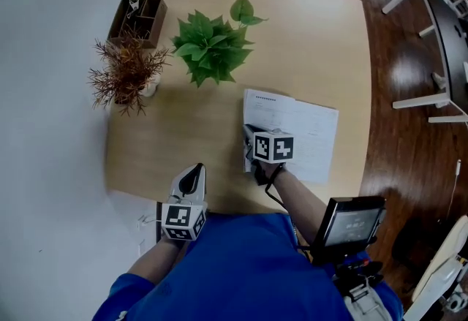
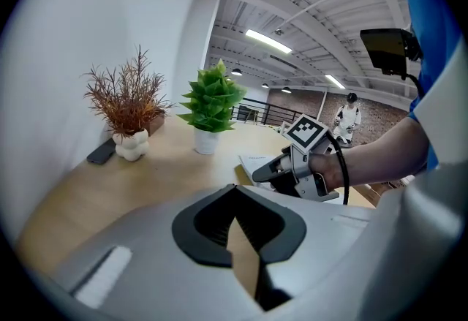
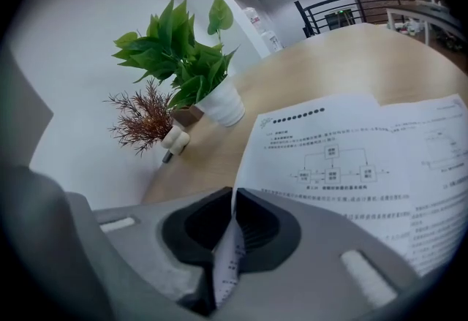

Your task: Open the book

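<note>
The book (image 1: pixel 296 129) lies open on the round wooden table (image 1: pixel 307 34), its white pages showing print and diagrams. My right gripper (image 1: pixel 249 134) sits at the book's left edge and is shut on a single page (image 3: pixel 227 257), which stands up between its dark pads. The printed sheet (image 3: pixel 365 159) spreads to the right of the jaws. My left gripper (image 1: pixel 194 173) hovers over the table's near edge, left of the book, shut with nothing in it. In the left gripper view, the left gripper (image 2: pixel 235 199) faces the right gripper (image 2: pixel 267 173) and the book (image 2: pixel 256 161).
A green potted plant (image 1: pixel 212 45) stands behind the book. A dried reddish plant in a white vase (image 1: pixel 126 71) and a brown box (image 1: pixel 137 20) are at the back left. A small screen (image 1: pixel 352 223) hangs by my right arm. White walls border the table's left.
</note>
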The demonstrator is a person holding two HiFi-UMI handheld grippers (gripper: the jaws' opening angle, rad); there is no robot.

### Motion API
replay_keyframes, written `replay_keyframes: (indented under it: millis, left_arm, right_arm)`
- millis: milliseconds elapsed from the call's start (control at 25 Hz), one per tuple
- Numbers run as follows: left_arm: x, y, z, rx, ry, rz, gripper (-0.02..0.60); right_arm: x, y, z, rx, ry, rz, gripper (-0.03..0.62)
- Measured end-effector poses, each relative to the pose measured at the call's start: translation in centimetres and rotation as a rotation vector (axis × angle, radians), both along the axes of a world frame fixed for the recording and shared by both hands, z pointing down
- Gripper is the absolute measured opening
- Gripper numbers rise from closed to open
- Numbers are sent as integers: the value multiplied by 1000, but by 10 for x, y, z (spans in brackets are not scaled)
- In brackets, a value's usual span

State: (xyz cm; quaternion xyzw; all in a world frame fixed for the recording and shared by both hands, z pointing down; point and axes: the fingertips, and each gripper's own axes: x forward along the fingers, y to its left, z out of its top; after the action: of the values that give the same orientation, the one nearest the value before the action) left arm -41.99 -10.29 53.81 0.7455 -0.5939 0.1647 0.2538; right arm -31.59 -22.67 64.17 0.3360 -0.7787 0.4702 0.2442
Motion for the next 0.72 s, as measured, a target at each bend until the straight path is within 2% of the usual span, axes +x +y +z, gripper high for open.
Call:
replay_keyframes:
  millis: [720]
  left_arm:
    - [-3, 1, -5, 1, -11, -6, 6]
  right_arm:
    - [-8, 4, 18, 14, 140, -44, 74]
